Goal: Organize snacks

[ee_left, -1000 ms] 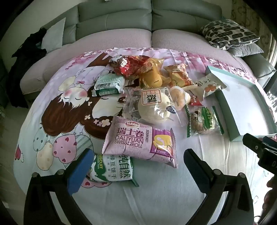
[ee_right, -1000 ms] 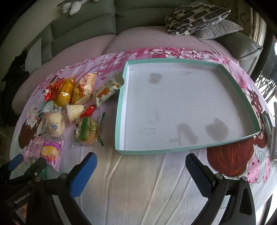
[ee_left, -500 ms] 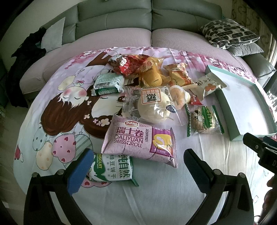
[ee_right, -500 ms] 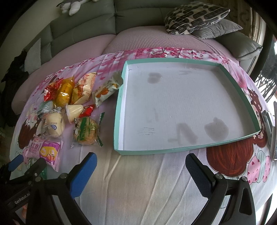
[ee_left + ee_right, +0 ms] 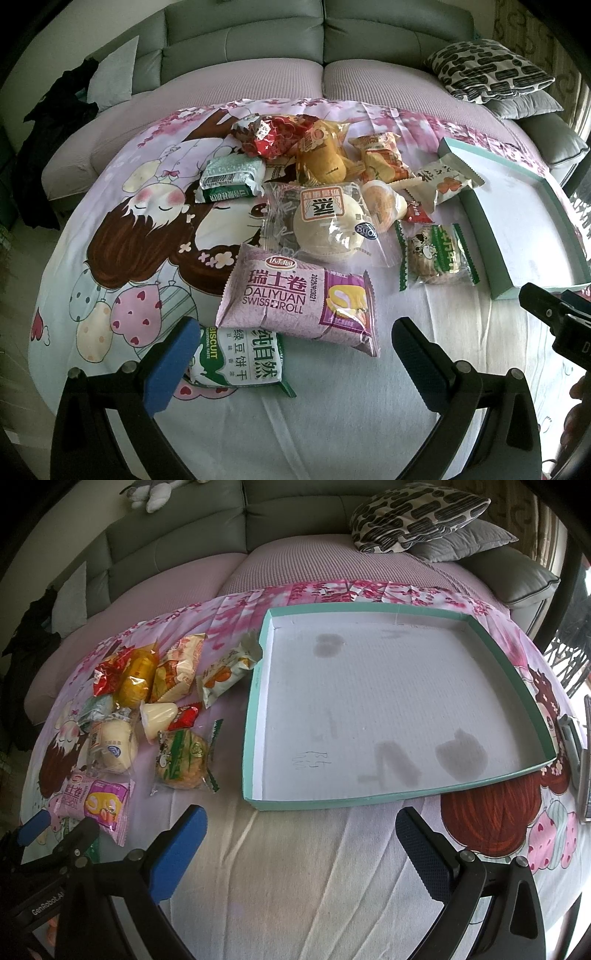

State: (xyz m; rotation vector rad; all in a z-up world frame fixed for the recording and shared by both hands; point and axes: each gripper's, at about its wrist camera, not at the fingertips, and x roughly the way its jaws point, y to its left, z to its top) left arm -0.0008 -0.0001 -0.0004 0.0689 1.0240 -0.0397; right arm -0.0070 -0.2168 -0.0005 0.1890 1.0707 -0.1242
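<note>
Several wrapped snacks lie in a loose pile on a cartoon-print sheet. Nearest my left gripper (image 5: 295, 354) are a purple Swiss roll pack (image 5: 295, 299) and a green biscuit pack (image 5: 240, 363), both just ahead of its open, empty fingers. Behind them lie a clear-wrapped bun (image 5: 325, 225), a green-striped pastry (image 5: 436, 254), a yellow cake (image 5: 325, 162) and a red bag (image 5: 273, 136). An empty teal-rimmed tray (image 5: 406, 799) lies right of the pile. My right gripper (image 5: 299, 845) is open and empty, in front of the tray's near rim.
The sheet covers a grey sofa seat (image 5: 258, 85). Patterned and grey cushions (image 5: 417, 513) sit at the back right. Dark clothing (image 5: 48, 147) hangs at the left. A flat device (image 5: 585, 775) lies at the right edge.
Both views have shifted very slightly; the snacks and tray have not moved. Both grippers stay open.
</note>
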